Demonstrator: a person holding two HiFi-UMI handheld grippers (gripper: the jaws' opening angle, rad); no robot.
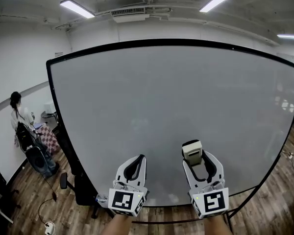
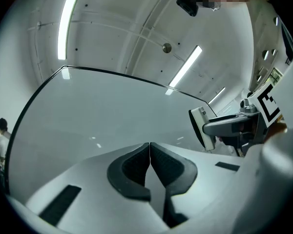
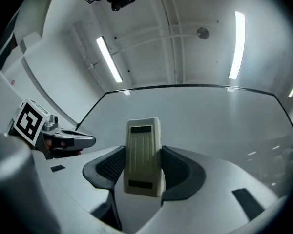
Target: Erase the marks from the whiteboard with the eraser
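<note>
A large whiteboard (image 1: 171, 111) with a thin black frame fills most of the head view; its face shows an even pale grey with faint reflections of light. The right tool (image 1: 198, 156) stands at about 5 o'clock in that view, low before the board, and is clenched on the eraser (image 1: 192, 152). The right gripper view shows the eraser as a beige block held upright between the two dark pads, its ribbed back toward the camera and its top reaching past the jaw tips. From the left gripper view the eraser's dark face is turned toward the board; whether it touches cannot be told. The left tool (image 1: 138, 159) sits at about 6 o'clock, just beside the right one, its jaws pressed together with nothing between them. At 9 o'clock, well apart from the board, a person (image 1: 18, 121) stands by the wall on the wooden floor (image 1: 29, 199). Strip lights (image 1: 77, 8) run along the ceiling at 12 o'clock.
</note>
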